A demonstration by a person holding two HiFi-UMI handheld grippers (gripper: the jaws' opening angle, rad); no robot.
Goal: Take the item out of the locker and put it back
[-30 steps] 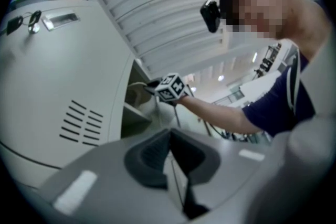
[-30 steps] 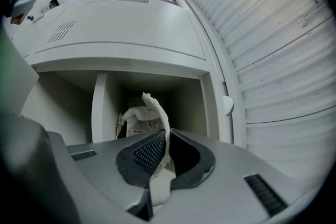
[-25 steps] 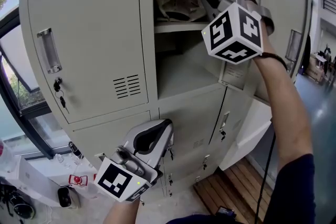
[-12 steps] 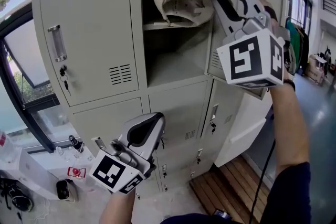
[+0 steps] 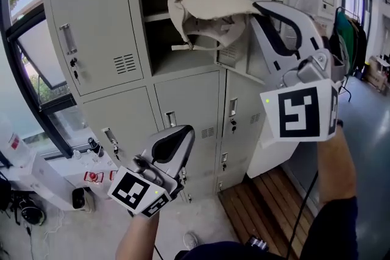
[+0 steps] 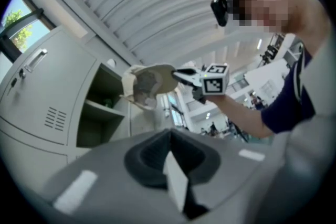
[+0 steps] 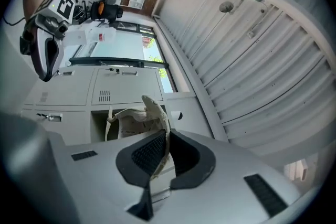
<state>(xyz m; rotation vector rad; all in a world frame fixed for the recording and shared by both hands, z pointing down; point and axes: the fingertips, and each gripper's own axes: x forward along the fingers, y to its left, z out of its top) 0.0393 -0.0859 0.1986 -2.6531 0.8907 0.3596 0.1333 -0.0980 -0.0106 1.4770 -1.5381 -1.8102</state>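
A beige cap (image 5: 207, 6) hangs in the air in front of the open locker compartment (image 5: 159, 39), pinched at its brim by my right gripper (image 5: 257, 8), which is shut on it. In the right gripper view the cap's brim (image 7: 157, 123) runs straight down between the jaws of that gripper (image 7: 167, 150). My left gripper (image 5: 181, 138) is held low before the lower locker doors, shut with nothing in it. From the left gripper view, the left gripper (image 6: 170, 148) looks up at the cap (image 6: 149, 81) and the right gripper (image 6: 181, 74).
The grey locker bank (image 5: 91, 27) has closed doors left of and below the open compartment, whose door (image 5: 247, 45) swings out to the right. A wooden slatted platform (image 5: 262, 210) lies at the lower right. Clutter and a white table (image 5: 36, 179) stand at the lower left.
The right gripper has pulled the cap out of the upper locker compartment toward me and to the right. The left gripper has stayed low and shut.
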